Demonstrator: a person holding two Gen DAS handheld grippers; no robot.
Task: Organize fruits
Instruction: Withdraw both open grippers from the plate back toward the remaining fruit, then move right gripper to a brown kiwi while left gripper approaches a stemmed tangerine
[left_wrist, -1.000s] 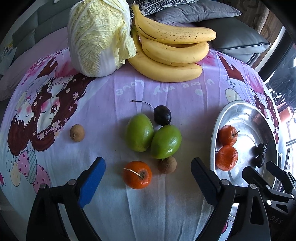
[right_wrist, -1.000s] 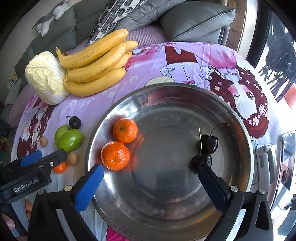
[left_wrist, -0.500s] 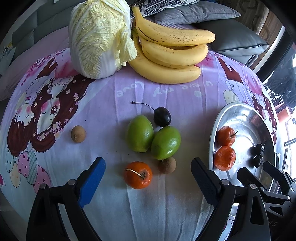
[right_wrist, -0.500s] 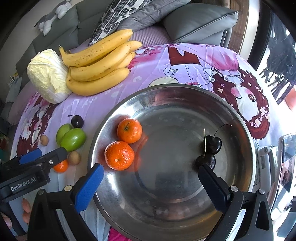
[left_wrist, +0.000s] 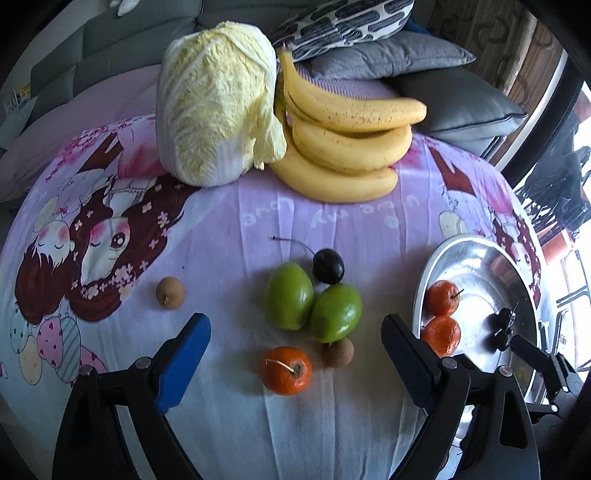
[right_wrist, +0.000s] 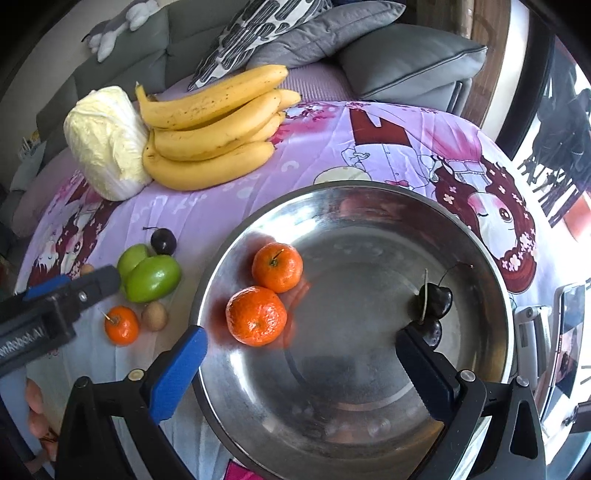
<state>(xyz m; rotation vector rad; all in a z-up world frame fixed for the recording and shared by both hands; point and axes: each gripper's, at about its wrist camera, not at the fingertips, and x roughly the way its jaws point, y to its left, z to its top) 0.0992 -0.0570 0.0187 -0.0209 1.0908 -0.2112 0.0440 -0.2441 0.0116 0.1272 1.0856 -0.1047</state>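
Two tangerines (right_wrist: 267, 291) and two cherries (right_wrist: 434, 306) sit in the steel bowl (right_wrist: 491, 266); out on the cloth-covered worktop (left_wrist: 229, 229) wait one tangerine (left_wrist: 285, 370), two green fruits (left_wrist: 314, 306), a dark cherry (left_wrist: 328, 266), two longans (left_wrist: 170, 291) and bananas (left_wrist: 347, 147). Left gripper (left_wrist: 295, 354) and right gripper (right_wrist: 299, 363) both have jaws released, empty. Cloth reads "love"; left gripper reads "Robot.AI"

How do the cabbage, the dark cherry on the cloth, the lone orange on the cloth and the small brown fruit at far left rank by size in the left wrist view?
1. cabbage
2. orange
3. cherry and brown fruit: too alike to rank
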